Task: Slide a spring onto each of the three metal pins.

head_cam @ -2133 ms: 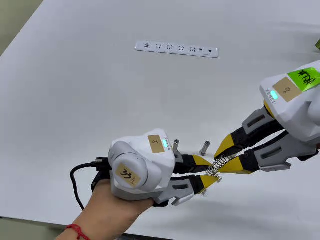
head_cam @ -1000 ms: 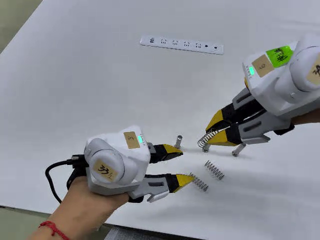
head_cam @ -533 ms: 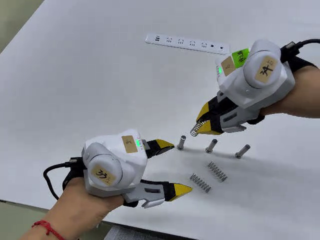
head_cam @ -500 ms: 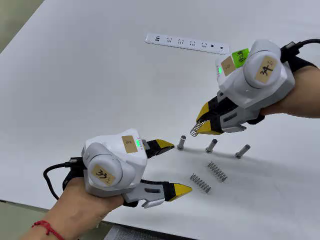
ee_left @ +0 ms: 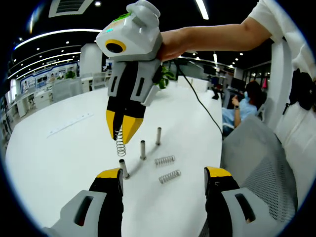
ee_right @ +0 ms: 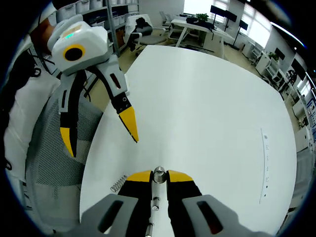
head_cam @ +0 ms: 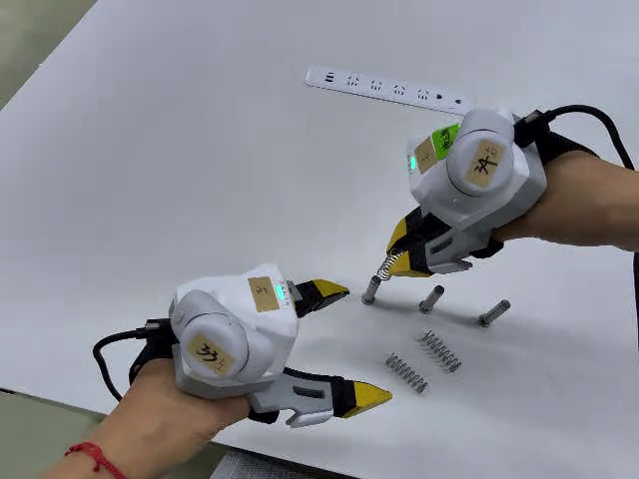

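Spring (head_cam: 385,266) of fine silver wire hangs from the clenched yellow tips of the right hand-held gripper (head_cam: 395,261). Its long axis is near upright and its lower end points down at the top of the first grey metal pin (head_cam: 371,290); whether they touch I cannot tell. To the right of that pin a second pin (head_cam: 431,298) and a third pin (head_cam: 493,312) stand upright in a row. Near it two loose springs (head_cam: 405,371) lie flat on the white table (head_cam: 180,150). The left hand-held gripper (head_cam: 364,344) is beside that pin, its jaws spread wide and empty.

Bright metal pins (head_cam: 432,297) and wire springs (head_cam: 406,372) on a smooth matt white tabletop (head_cam: 200,150)
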A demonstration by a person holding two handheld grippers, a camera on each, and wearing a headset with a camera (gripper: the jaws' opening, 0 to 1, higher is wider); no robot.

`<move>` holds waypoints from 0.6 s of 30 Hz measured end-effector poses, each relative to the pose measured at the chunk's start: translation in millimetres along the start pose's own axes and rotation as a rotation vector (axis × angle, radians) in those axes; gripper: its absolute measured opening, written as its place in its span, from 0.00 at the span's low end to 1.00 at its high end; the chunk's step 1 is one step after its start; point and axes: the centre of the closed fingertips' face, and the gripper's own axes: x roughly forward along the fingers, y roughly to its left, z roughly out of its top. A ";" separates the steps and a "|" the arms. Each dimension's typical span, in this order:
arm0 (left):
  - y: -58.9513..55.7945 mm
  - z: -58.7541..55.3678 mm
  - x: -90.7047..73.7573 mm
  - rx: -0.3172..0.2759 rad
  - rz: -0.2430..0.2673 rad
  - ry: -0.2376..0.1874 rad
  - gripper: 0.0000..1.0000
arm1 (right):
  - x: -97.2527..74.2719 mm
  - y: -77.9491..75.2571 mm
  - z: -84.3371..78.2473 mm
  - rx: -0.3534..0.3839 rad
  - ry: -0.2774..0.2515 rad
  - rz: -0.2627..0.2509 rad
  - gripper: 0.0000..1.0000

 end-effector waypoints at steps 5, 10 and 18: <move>-1.2 0.8 0.5 -0.005 -0.002 -0.008 0.70 | 6.1 -1.9 -1.6 0.004 0.011 0.006 0.12; 0.7 0.1 0.4 -0.014 0.000 -0.013 0.70 | 8.3 -2.1 -3.9 0.004 0.020 0.014 0.12; 1.4 -0.2 -0.4 -0.024 0.000 -0.019 0.70 | 13.5 -3.2 -4.3 0.006 0.023 0.023 0.12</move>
